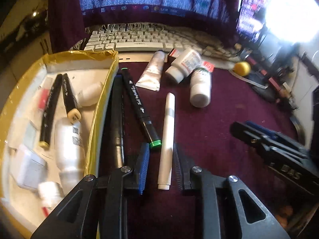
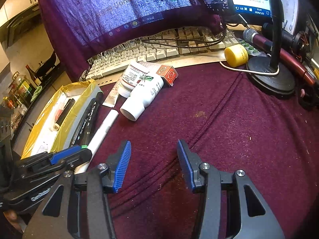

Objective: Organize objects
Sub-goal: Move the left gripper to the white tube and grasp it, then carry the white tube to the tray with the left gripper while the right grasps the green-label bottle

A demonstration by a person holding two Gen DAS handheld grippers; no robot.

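A white pen [image 1: 167, 139] lies on the maroon cloth between the fingers of my left gripper [image 1: 161, 159], which is open around its near end. A black marker with a green cap [image 1: 139, 105] lies just left of it, beside the yellow-rimmed box [image 1: 99, 107]. The box holds black markers, white bottles and small packets. Further off lie a silver tube [image 1: 151, 71], two white bottles [image 1: 200, 87] [image 1: 184, 64] and a red packet. My right gripper [image 2: 154, 163] is open and empty over bare cloth; the white pen [image 2: 103, 127] and the left gripper [image 2: 65, 156] lie to its left.
A white keyboard [image 1: 137, 39] runs along the back under a draped purple cloth. A yellow cap [image 2: 236, 55], a microphone stand base [image 2: 271, 79] and cables sit at the back right. The right gripper also shows in the left wrist view [image 1: 249, 131].
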